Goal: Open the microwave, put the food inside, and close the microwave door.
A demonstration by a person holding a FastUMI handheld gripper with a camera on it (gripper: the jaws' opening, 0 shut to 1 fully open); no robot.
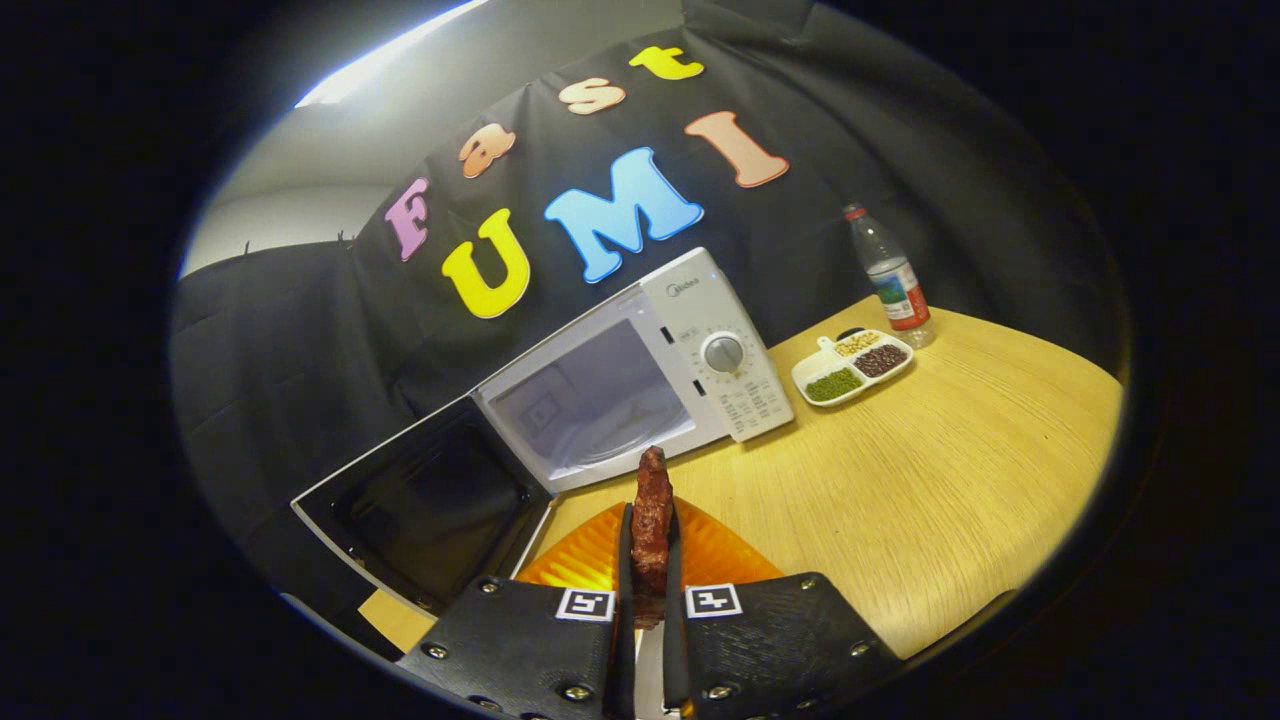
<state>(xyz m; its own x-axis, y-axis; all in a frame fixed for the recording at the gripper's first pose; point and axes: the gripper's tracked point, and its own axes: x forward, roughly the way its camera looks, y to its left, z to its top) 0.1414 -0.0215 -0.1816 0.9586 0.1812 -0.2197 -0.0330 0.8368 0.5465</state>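
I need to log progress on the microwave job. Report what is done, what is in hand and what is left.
Done: the white microwave stands with its dark-windowed door swung open. In hand: the claw is shut on a reddish-brown piece of meat, held above an orange ribbed plate on the light wooden table, just short of the cavity. Left: place the meat inside, release it, and close the door.

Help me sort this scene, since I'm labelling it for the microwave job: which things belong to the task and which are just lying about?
Task things:
- white microwave, its door swung open
- reddish-brown piece of food, gripped between the jaws of the gripper
- orange ribbed plate beneath it

Lying about:
- white divided dish of beans
- clear plastic water bottle
- wooden table
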